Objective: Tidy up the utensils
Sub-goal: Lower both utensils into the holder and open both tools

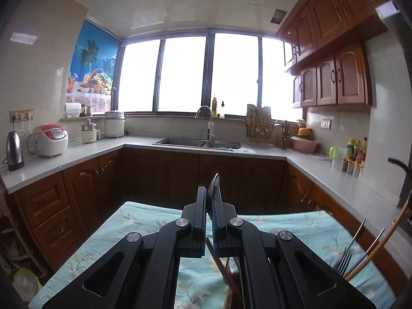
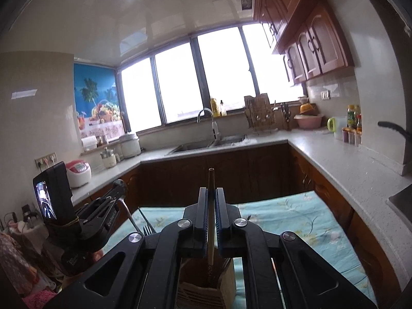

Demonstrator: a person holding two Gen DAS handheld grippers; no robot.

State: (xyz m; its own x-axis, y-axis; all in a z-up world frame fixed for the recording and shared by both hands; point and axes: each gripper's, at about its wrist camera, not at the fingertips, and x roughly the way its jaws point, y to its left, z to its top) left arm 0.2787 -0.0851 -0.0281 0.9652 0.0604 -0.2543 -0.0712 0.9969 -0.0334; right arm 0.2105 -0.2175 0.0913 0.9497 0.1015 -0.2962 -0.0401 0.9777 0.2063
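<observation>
Steel-bladed utensil (image 1: 215, 180) sat clamped in your left gripper (image 1: 209, 206), tip pointing up. Your right gripper (image 2: 211, 206) gripped a wooden chopstick (image 2: 211, 206), long axis vertical, its lower end entering the holder (image 2: 206, 283) near the table's (image 2: 296, 219) front edge. You needed to lower it straight.

The wooden utensil holder (image 2: 206, 287) at the frame's bottom is cut off, and the chopstick's (image 2: 211, 221) lower end is hidden inside it.
</observation>
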